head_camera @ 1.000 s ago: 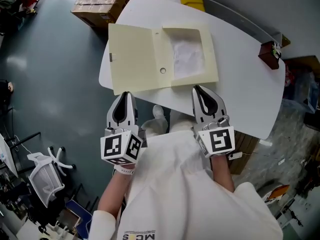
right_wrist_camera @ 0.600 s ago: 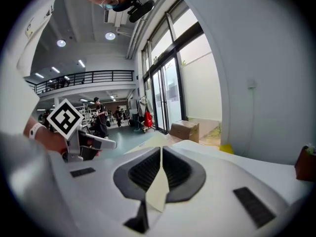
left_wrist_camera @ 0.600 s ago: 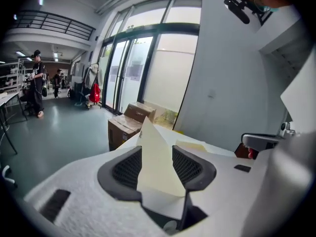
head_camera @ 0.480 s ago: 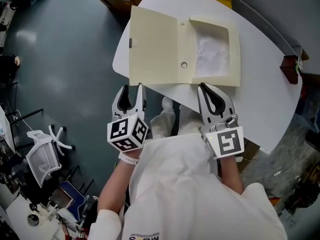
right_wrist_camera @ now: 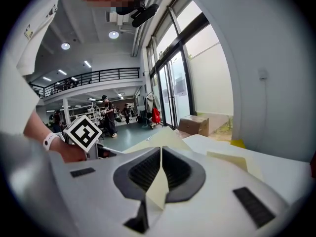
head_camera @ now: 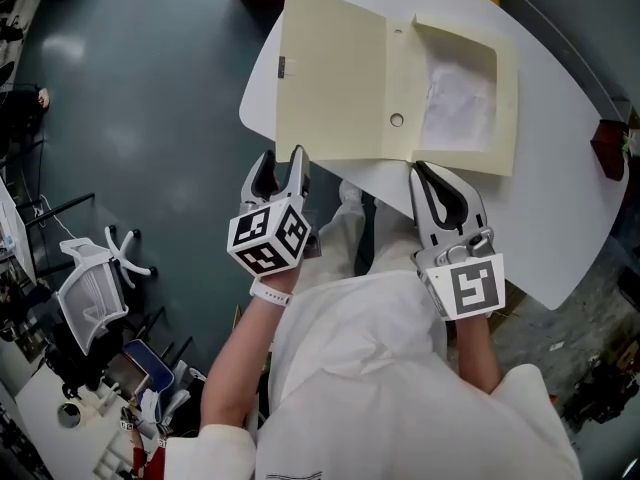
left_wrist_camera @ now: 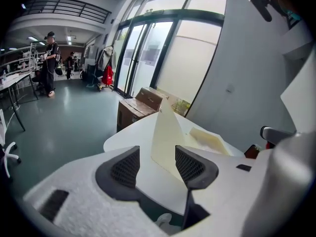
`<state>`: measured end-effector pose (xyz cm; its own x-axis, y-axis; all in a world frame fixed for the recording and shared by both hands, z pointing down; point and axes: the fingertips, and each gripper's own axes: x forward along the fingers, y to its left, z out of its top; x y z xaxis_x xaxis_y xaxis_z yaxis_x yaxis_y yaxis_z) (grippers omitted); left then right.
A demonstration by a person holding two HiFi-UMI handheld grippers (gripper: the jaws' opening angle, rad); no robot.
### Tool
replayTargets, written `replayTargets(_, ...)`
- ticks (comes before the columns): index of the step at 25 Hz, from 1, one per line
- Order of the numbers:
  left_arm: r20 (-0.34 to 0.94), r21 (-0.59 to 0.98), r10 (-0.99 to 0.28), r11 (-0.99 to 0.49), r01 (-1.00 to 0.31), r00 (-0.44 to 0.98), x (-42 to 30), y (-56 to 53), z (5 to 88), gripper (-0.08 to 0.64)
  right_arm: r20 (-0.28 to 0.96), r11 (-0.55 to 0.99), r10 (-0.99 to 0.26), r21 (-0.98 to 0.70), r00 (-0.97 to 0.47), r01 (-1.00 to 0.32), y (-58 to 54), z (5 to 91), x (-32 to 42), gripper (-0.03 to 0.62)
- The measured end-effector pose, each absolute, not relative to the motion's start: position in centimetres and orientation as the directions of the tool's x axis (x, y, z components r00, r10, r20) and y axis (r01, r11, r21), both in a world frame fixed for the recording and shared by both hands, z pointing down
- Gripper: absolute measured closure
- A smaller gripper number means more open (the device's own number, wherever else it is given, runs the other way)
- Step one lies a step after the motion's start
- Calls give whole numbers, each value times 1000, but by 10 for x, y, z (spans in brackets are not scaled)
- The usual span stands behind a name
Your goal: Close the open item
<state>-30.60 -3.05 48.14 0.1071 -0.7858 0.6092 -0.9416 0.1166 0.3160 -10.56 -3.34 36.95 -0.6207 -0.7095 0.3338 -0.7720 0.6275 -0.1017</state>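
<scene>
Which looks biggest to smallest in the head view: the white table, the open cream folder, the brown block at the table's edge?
1. white table
2. open cream folder
3. brown block
All are at table height, so nearness hardly matters.

Open workshop hall: mezzanine railing (left_wrist_camera: 64, 6), workbenches (left_wrist_camera: 10, 80), tall glazed doors (left_wrist_camera: 148, 53).

Folder (left_wrist_camera: 165, 137) partly hidden behind left gripper (left_wrist_camera: 157, 164) jaw, table (head_camera: 560, 218) cut off at top, brown object (head_camera: 612, 146) clipped at right edge
</scene>
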Motion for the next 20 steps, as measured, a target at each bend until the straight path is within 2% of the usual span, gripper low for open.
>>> replayTargets(4,609,302,-786,109,-947,104,-308,-33,488,367,343,624,-708,-105,-617,-774,-34,376,-103,572)
replayTargets(8,567,340,-812,82,-937,135,-302,-35,481,507,339,609,-720,-110,-606,-785,-33,375,-97,572)
replayTargets(9,551,347,-821,65,-936,148,-299,-35,476,519,341,604,-723,-109,-601,-790,-33,374,-95,572)
replayTargets(20,466,317,-835,-150,-936,292,-238,-42,416,534,312,550,-774,-101,-551,-829,-32,362,-70,572)
